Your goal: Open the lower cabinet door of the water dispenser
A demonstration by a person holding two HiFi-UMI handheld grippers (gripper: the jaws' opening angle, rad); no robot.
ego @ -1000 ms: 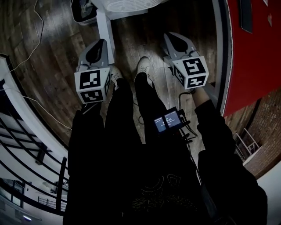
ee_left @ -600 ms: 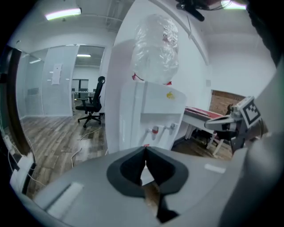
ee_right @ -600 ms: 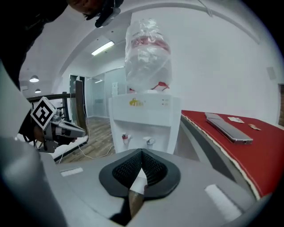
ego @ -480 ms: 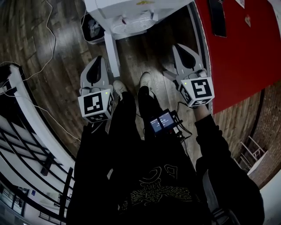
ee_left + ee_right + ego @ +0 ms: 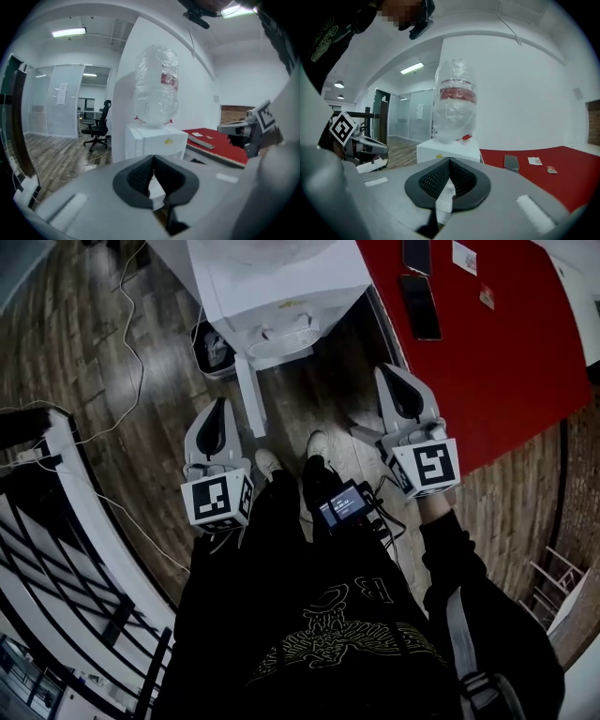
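A wooden floor [image 5: 103,371] is seen below; the tall white water dispenser [image 5: 281,292] is stood upright on it, straight ahead of both grippers; a red surface [image 5: 487,352] is set just beside it on the right; its lower cabinet door lies low down, under where the fingers are pointed, and cannot be clearly made out; the left gripper [image 5: 221,407] looks a little nearer than the right gripper [image 5: 396,376]; both pairs of fingers are pressed together, and nothing is held.
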